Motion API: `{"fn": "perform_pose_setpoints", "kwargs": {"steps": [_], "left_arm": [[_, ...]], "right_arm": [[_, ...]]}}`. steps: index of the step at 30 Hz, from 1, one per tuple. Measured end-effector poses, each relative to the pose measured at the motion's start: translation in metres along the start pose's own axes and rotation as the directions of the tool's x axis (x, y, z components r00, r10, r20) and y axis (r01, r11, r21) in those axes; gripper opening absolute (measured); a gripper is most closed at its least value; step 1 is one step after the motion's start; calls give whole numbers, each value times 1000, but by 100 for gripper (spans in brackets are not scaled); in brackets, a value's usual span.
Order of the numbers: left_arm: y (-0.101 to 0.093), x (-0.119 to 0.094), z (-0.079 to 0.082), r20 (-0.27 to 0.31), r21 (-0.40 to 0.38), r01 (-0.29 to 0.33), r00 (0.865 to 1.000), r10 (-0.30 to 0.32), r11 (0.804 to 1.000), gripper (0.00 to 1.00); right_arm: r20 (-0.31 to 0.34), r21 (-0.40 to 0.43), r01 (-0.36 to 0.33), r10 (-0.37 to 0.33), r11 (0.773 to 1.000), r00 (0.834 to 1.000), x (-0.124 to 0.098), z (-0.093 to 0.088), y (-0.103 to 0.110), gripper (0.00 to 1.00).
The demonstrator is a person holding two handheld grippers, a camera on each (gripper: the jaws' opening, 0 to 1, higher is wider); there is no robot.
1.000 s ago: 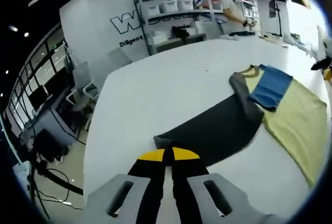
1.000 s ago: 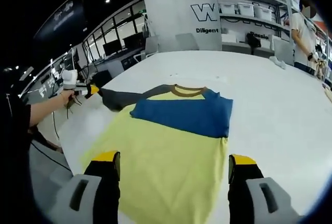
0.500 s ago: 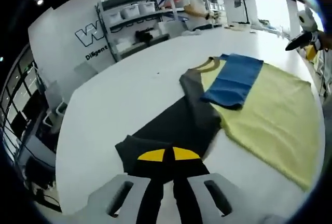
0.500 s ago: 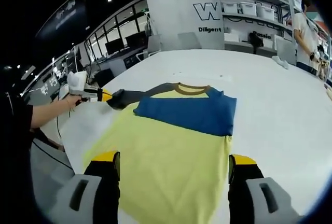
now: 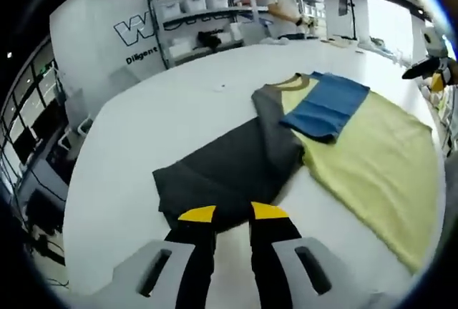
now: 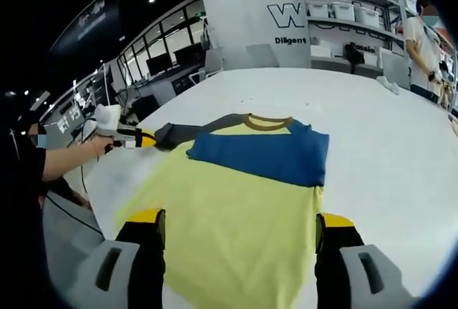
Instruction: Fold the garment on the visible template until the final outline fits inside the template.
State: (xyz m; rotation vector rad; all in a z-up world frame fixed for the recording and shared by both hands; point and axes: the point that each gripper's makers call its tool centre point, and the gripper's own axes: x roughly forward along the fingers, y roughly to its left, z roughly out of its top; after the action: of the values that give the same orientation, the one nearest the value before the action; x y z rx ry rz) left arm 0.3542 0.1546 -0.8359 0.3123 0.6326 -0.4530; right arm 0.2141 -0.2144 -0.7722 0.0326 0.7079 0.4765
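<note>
Each gripper consists of two black jaws capped with yellow tips, mounted on light grey brackets that each carry a dark oblong slot; this build is identical on the left gripper (image 5: 232, 214) in the left gripper view and the right gripper (image 6: 240, 224) in the right gripper view. Seen side-on in the right gripper view, the left gripper (image 6: 147, 138) has a white upper housing above a black body with a yellow tip. The person (image 6: 21, 180) wears a black short-sleeved top.
</note>
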Motion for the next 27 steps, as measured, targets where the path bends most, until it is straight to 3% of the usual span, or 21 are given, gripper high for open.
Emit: {"fn": "perform_pose_setpoints", "kwargs": {"steps": [3,7,10,12,19,20,24,27], "left_arm": [[9,-2,-4,-27,-131,-19,1000,16,991,25],[18,-4,-3,-25,-139,-51,999,48,989,31],[29,-1,-3,-25,-204,-71,997,67,976,38],[33,2,-2,-24,-248,-60,998,56,967,40],[41,14,-4,-19,-279,-23,1000,18,960,44],[39,17,-4,-13,-305,13,1000,-18,952,44],[37,23,0,13,-287,63,998,-62,956,42],[36,23,1,18,-298,75,997,-73,951,34]], "right_arm": [[3,-2,-3,3,1000,1000,0,1,1,85],[1,-3,-5,5,1000,1000,0,0,3,85],[2,-6,-7,7,1000,1000,-1,-1,5,86],[8,-10,-14,14,1000,1000,-3,0,7,87],[9,-29,-45,45,999,999,-9,2,16,97],[13,-27,-54,54,998,998,-11,3,18,98],[11,-34,-62,62,997,998,-14,3,21,99],[10,-33,-56,56,998,998,-16,3,20,99]]}}
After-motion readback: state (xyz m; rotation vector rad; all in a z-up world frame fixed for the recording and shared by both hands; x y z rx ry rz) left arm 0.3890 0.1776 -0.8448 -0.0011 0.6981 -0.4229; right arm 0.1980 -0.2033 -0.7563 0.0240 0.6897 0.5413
